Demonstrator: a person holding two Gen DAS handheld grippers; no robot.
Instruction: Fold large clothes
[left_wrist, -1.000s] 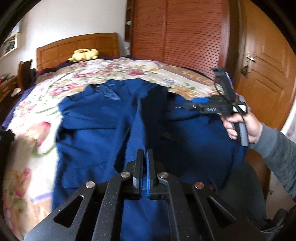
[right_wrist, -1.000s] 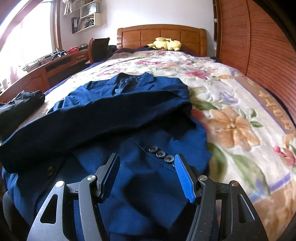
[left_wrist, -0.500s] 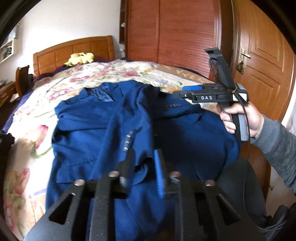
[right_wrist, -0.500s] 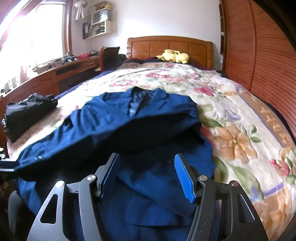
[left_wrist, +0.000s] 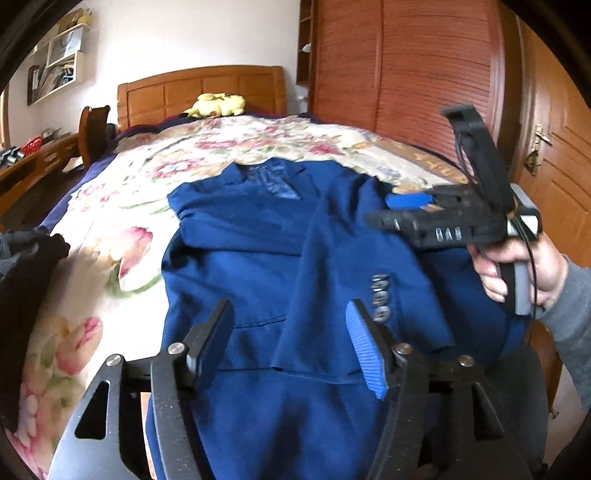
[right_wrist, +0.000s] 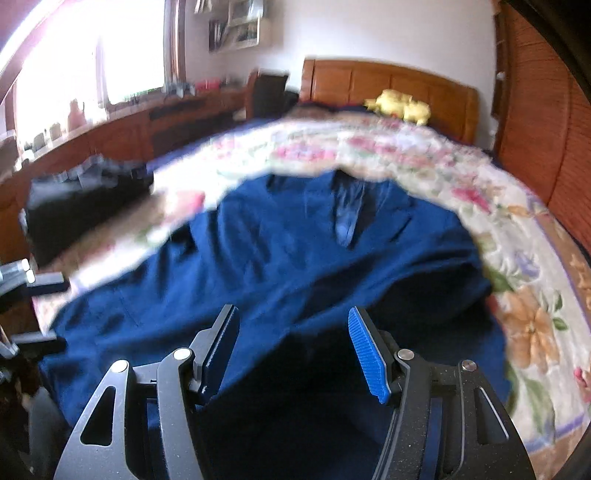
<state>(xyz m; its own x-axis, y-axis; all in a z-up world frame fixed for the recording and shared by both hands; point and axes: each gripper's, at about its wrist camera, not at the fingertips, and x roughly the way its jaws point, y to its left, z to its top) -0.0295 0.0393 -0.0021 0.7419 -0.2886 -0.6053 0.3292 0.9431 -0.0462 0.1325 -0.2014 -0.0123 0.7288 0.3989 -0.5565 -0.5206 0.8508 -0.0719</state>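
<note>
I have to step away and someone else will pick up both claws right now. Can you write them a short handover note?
Left claw: open, jaws just been opening, nothing pinched; it hovers over the blue jacket.
Right claw: open, empty, above the jacket's lower part.
Jacket lies front up on the floral bedspread, collar toward the headboard. One sleeve is already folded across the front, cuff buttons showing.
Left to do: check the other sleeve, then fold the body up. A dark garment waits at the bed's edge.

Navy blue jacket (left_wrist: 280, 258) on a cream floral bedspread (left_wrist: 122, 206)
</note>
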